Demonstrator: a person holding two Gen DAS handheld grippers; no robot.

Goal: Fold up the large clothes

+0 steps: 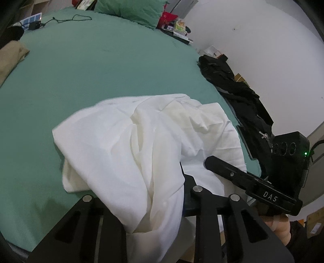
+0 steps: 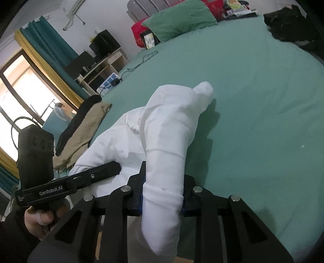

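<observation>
The left claw [image 1: 154, 200] is clenched on a bunch of white cloth [image 1: 141, 141]; the fabric runs between its black fingers and spills down toward the camera. The right claw [image 2: 162, 194] is likewise clenched, on a rolled, tube-like part of the same cloth, perhaps a sleeve, which passes between its blue-padded fingers [image 2: 136, 199] and hangs below them. Each wrist view shows the other claw just beside it at the near edge of the garment, held by a hand [image 2: 43, 219] on its grip.

Beyond the claws the cloth lies in a rumpled heap on a green bed [image 1: 91, 70], at the near edge, with one end sticking up and pointing away across the sheet. It is not spread flat and no neat fold shows in it.

Farther out, a dark garment [image 1: 232, 85] lies along one side of the bed and a tan garment [image 2: 85, 131] along the other. A green pillow [image 2: 178, 18] and a black cable [image 1: 66, 19] sit at the far end. A window [image 2: 22, 89] with teal curtains is off to the side.

Judged from this, the step in hand is the pickup: both claws have the near edge and the garment is about to be lifted. The next move probably calls for raising both claws together, drawing them apart to shake the cloth open, then laying it flat on the open sheet before any fold. The bunched grips may hold more than one layer.
</observation>
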